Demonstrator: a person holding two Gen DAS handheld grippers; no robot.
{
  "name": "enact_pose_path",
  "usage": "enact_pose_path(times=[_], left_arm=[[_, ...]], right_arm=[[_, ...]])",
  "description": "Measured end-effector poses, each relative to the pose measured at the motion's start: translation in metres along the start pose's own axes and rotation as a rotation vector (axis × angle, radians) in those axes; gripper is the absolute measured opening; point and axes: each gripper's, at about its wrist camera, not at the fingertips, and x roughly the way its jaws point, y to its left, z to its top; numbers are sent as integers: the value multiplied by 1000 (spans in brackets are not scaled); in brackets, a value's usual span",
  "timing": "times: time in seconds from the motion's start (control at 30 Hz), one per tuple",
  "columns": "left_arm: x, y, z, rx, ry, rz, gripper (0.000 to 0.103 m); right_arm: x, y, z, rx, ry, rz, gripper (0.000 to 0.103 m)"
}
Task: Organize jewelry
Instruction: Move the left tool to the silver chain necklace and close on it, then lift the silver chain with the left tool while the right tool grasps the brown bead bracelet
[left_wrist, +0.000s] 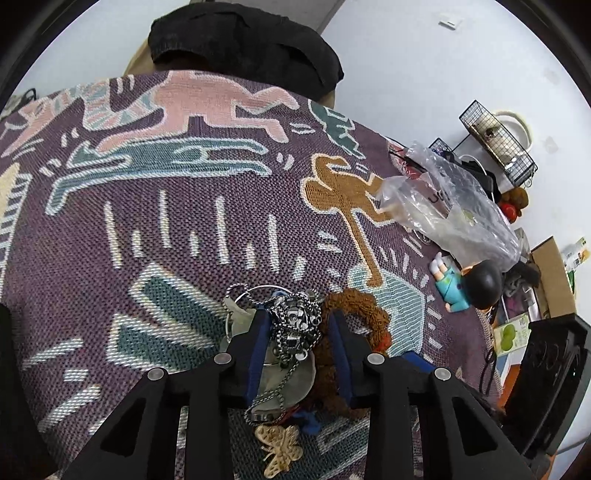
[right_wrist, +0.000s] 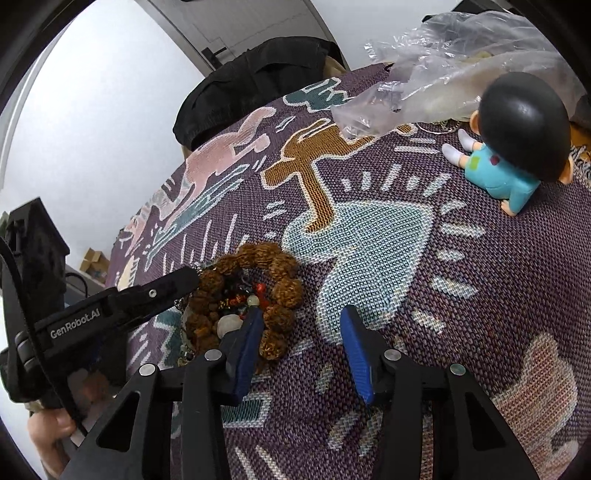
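The silver chain tangle (left_wrist: 295, 325) was gripped by the left gripper (left_wrist: 297, 314), while the right gripper (right_wrist: 301, 321), unclenched, straddled bare blanket (right_wrist: 480, 280) at the bead bracelet's (right_wrist: 255, 280) three o'clock.

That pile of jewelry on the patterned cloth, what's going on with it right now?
A person is working a jewelry pile with two handheld grippers. The left gripper has its jaws around a tangled silver chain in the pile; whether the pads actually press it is unclear. The right gripper is open, one finger by the brown bead bracelet, the other over bare cloth. A doll and a plastic bag lie farther back. Nothing looks sorted out yet.
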Motion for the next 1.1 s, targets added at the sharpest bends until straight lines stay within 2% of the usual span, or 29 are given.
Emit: enact_pose_path(times=[0.07, 0.1, 0.17, 0.3, 0.37, 0.57, 0.83, 0.97, 1.1], left_arm=[[3, 2, 3, -18, 5, -5, 34], [3, 3, 4, -20, 4, 6, 24], [1, 4, 5, -16, 0, 10, 18], [-12, 3, 5, -1, -31, 2, 18], [-24, 2, 6, 9, -55, -2, 18], [-57, 2, 11, 25, -109, -10, 18], [-99, -4, 11, 46, -188, -36, 18], [-119, -8, 13, 56, -223, -50, 18], [-141, -15, 14, 74, -264, -63, 18]], right_arm=[[3, 5, 0, -24, 7, -17, 46], [5, 9, -1, -49, 8, -39, 46], [7, 16, -2, -88, 8, -74, 46], [9, 19, -5, -134, 2, -113, 40], [6, 15, -5, -120, 3, -105, 34], [-10, -6, -4, -67, -1, -104, 27], [-30, -35, -4, 3, -17, -127, 27], [-31, -36, -5, 12, -3, -144, 27], [-21, -23, -5, -42, 12, -196, 28]])
